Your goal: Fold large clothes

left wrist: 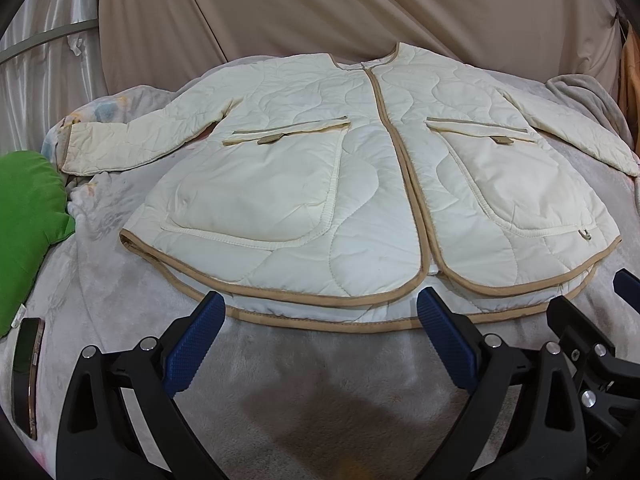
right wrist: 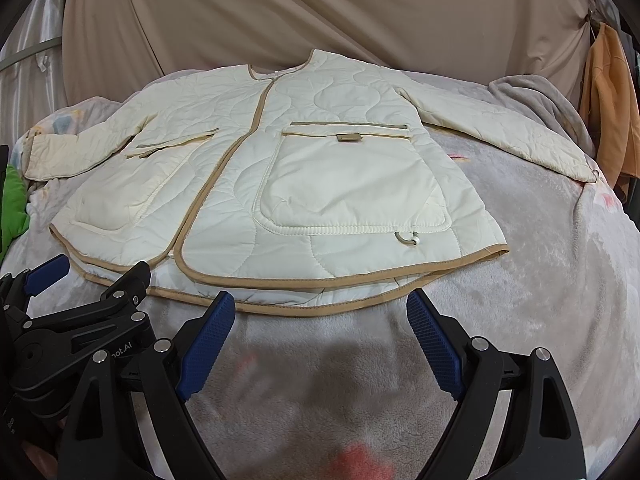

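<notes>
A cream quilted jacket (left wrist: 360,184) with tan trim lies flat and front-up on a grey fleece blanket (left wrist: 304,384), sleeves spread to both sides. It also shows in the right wrist view (right wrist: 280,184). My left gripper (left wrist: 320,304) is open and empty, its blue pads just short of the jacket's bottom hem. My right gripper (right wrist: 320,304) is open and empty, also just before the hem, to the right of the left one. The right gripper's edge shows in the left wrist view (left wrist: 592,320), and the left gripper's in the right wrist view (right wrist: 88,284).
A green cushion (left wrist: 28,224) and a phone (left wrist: 26,376) lie at the left on the blanket. A beige curtain (left wrist: 320,8) hangs behind. An orange garment (right wrist: 612,100) hangs at the far right. A folded grey blanket (right wrist: 532,92) sits at the back right.
</notes>
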